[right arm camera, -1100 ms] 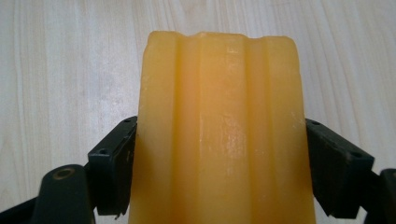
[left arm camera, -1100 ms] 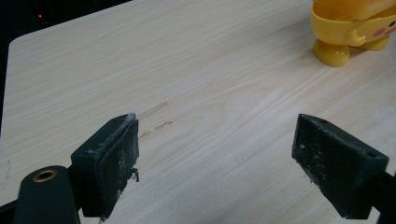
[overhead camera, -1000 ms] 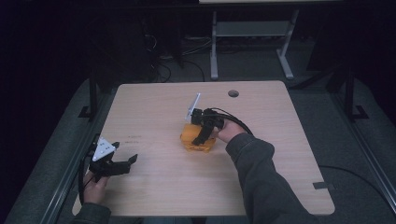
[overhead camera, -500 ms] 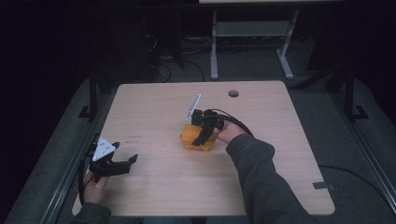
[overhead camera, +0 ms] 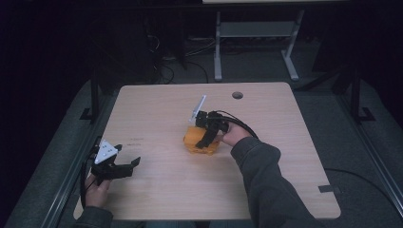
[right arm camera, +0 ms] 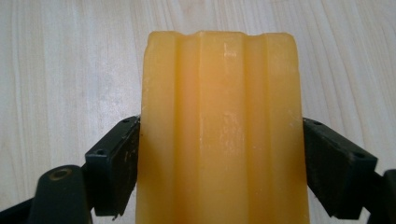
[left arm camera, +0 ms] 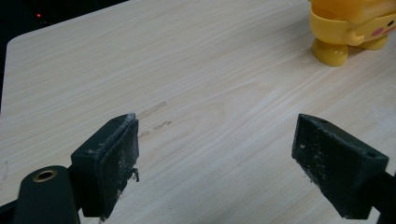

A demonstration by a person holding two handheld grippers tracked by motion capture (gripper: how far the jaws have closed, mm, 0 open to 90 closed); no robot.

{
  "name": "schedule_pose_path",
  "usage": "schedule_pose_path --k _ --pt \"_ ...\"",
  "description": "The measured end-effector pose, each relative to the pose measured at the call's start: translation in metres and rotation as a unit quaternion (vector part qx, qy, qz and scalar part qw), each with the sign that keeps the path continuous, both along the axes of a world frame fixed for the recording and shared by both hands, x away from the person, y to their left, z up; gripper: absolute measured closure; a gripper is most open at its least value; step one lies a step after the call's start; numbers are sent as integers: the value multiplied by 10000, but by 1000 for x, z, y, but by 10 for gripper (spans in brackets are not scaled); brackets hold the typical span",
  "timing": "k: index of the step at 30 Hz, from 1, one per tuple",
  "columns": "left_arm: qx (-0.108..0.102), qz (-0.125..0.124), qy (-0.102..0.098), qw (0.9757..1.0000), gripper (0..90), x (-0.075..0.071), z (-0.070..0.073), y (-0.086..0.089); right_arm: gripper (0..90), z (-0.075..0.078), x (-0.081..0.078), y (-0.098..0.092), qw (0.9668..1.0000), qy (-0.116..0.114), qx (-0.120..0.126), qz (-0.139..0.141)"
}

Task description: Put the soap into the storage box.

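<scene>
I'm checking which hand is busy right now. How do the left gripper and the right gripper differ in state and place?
The left gripper is open, jaws wide apart over bare wood near the light wooden table's front left edge. The right gripper is shut on the yellow-orange plastic toy at the table's middle, a jaw against each side. Both are black, two-jawed and hand-held.

The toy [overhead camera: 200, 141] was orange-yellow, with a pink cheek patch in the left gripper view; its ridged back showed plain amber; both grippers, left [overhead camera: 124, 165] and right [overhead camera: 205, 141], were black; the table [overhead camera: 157, 109] was pale wood-grain with faint grey marks.
</scene>
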State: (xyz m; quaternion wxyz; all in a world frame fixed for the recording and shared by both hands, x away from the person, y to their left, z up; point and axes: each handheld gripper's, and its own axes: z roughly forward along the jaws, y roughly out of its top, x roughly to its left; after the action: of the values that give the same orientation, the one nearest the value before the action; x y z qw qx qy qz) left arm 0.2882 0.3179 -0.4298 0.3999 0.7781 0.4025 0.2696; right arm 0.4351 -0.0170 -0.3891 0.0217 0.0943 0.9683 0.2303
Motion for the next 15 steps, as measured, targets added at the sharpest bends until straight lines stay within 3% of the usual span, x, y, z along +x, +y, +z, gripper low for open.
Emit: schedule_pose_path --k 15 --pt "-2 -1 -4 10000 141 0 0 0 199 0 -2 0 10000 -66 -45 6"
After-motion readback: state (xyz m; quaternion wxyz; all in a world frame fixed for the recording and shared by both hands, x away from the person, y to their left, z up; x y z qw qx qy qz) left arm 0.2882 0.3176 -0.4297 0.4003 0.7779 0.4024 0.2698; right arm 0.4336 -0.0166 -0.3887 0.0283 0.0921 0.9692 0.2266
